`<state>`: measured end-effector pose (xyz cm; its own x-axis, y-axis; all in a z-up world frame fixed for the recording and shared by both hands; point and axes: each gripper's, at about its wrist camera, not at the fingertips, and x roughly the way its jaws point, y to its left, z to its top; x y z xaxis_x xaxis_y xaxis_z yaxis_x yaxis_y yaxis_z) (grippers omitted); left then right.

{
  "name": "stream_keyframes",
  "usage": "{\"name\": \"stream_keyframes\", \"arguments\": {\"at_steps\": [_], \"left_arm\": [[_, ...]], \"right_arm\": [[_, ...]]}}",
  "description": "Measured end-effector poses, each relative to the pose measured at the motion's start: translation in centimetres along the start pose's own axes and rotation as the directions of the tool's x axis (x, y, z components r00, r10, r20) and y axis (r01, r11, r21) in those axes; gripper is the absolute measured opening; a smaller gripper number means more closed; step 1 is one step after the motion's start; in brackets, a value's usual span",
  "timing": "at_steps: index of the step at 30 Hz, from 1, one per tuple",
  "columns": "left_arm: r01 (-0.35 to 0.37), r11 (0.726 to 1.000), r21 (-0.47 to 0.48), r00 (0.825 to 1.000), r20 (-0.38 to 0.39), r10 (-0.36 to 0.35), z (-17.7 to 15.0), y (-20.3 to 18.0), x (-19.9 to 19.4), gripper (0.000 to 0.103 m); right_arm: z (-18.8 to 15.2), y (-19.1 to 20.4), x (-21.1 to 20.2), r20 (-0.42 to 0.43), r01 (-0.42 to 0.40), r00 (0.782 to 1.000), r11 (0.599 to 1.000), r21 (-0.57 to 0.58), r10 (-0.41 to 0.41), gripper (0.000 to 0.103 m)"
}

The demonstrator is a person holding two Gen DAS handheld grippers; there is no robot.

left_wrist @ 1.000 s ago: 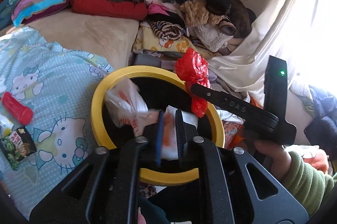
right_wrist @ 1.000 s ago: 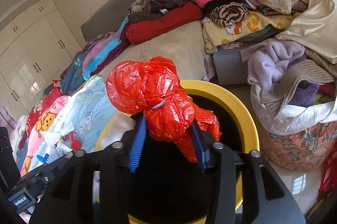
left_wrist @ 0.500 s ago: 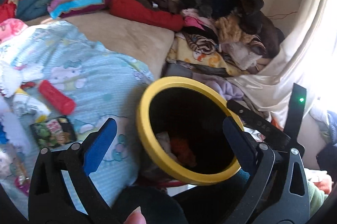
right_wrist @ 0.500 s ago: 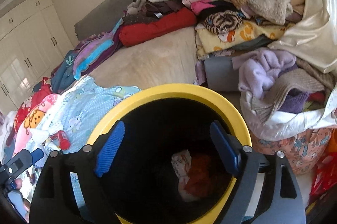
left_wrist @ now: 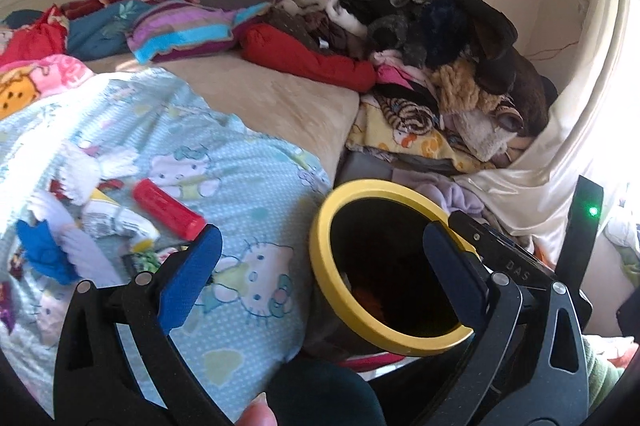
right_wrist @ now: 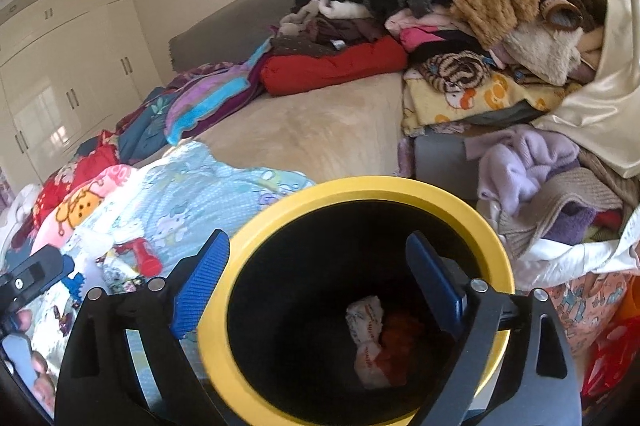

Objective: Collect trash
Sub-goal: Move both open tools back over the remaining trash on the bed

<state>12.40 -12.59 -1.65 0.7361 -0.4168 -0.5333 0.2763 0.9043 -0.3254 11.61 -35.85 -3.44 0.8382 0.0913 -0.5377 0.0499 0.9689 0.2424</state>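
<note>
A black bin with a yellow rim (left_wrist: 324,266) (right_wrist: 360,185) stands beside the bed. Inside it lie a white plastic bag (right_wrist: 366,330) and a red plastic bag (right_wrist: 400,334). My left gripper (left_wrist: 320,258) is open and empty, over the bed edge and the bin's left rim. My right gripper (right_wrist: 318,266) is open and empty, directly above the bin mouth. On the Hello Kitty blanket (left_wrist: 248,185) lie a red tube (left_wrist: 168,207), a crumpled white-yellow wrapper (left_wrist: 120,224), a blue scrap (left_wrist: 44,254) and a dark snack packet (left_wrist: 144,260).
A heap of clothes (left_wrist: 420,37) fills the far right of the bed. A laundry basket with purple knitwear (right_wrist: 560,193) stands right of the bin. A white curtain (left_wrist: 560,129) hangs at the right. White wardrobes (right_wrist: 60,73) line the left wall.
Both grippers opened over the bin and dropped their bags: white from the left, red from the right. The left gripper then swung left toward the blanket.
</note>
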Motion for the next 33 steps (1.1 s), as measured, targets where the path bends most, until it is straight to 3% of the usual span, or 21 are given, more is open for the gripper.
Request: {"name": "stream_keyframes", "arguments": {"at_steps": [33], "left_arm": [[-0.141, 0.979, -0.145, 0.981, 0.113, 0.158, 1.3, 8.9, -5.1, 0.092]], "right_arm": [[-3.1, 13.0, -0.9, -0.068, -0.192, 0.981, 0.958, -0.212, 0.181, 0.09]]}}
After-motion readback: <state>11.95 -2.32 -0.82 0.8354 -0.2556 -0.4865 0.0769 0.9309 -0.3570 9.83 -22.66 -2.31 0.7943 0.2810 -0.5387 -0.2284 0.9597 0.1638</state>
